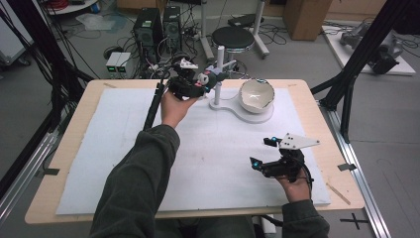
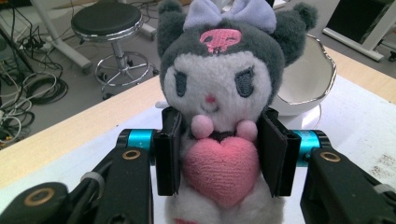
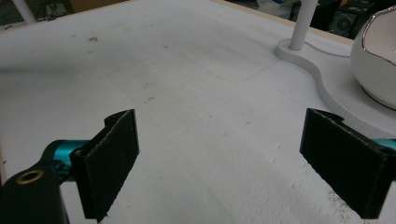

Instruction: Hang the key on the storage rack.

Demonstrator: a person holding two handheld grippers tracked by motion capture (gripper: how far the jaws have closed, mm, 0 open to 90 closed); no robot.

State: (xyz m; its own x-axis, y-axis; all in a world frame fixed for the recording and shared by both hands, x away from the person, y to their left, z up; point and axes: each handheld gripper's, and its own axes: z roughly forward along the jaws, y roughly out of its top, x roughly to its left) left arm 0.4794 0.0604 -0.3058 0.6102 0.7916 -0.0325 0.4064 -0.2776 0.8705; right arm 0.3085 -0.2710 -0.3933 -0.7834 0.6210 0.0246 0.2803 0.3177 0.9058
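Observation:
A small plush toy [image 2: 217, 102] with a grey hood, a lilac bow and a pink heart on its chest sits between the pads of my left gripper [image 2: 219, 156], which is shut on its body. In the high view the left gripper [image 1: 198, 82] holds the plush toy [image 1: 207, 78] in the air at the far side of the table, close to a white post [image 1: 218, 74]. My right gripper [image 1: 261, 152] rests low over the white mat near the front right, its jaws wide apart with nothing between them; its pads [image 3: 112, 161] frame bare mat.
A white egg-shaped bowl [image 1: 256, 95] sits tilted on a white stand base [image 1: 233, 106] with the upright post. The white mat [image 1: 124, 148] covers most of the wooden table [image 1: 69, 148]. Stool, computers and cables lie on the floor beyond.

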